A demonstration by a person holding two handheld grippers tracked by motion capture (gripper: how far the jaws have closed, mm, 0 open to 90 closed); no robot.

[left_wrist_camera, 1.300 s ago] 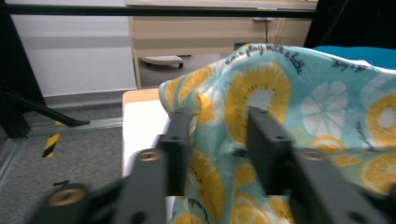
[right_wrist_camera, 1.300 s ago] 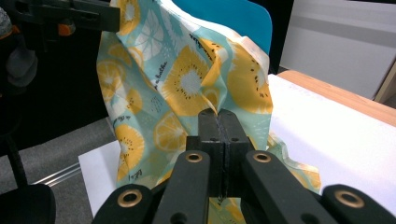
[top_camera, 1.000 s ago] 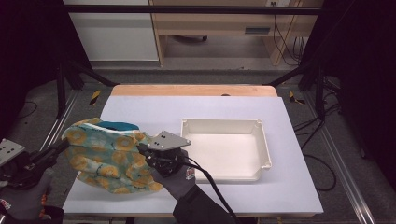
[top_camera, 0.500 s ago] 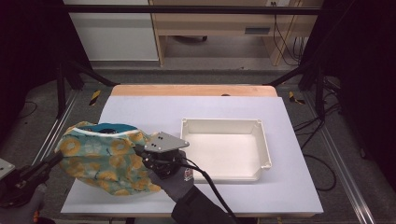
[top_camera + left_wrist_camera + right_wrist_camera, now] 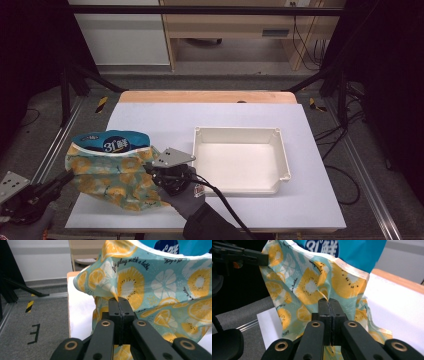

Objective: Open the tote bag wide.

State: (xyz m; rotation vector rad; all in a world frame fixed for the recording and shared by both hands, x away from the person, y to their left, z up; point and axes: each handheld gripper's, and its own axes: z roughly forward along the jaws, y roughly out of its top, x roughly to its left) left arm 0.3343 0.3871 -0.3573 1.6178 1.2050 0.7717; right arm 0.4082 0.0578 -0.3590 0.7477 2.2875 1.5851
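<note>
A teal cloth bag [image 5: 107, 177] printed with orange citrus slices stands at the table's front left. A blue packet [image 5: 112, 142] with white lettering sticks out of its mouth. My left gripper [image 5: 67, 175] is shut on the bag's left rim, just off the table's left edge. In the left gripper view the jaws [image 5: 119, 301] pinch a fold of the bag [image 5: 160, 290] below the packet [image 5: 175, 246]. My right gripper [image 5: 152, 170] is shut on the bag's right rim. In the right gripper view its jaws [image 5: 328, 301] pinch the cloth [image 5: 312, 282], with the left gripper [image 5: 262, 260] at the far rim.
A white rectangular tray [image 5: 235, 131] sits right of the bag, close beside my right hand, with nothing in it. The pale table [image 5: 310, 200] has a wooden strip along its far edge. Grey floor and black frame legs surround it.
My left gripper has sunk toward the lower left, pulling the bag's rim with it. The rim has slid down and more of the blue packet and its lettering shows. The right gripper barely moved.
</note>
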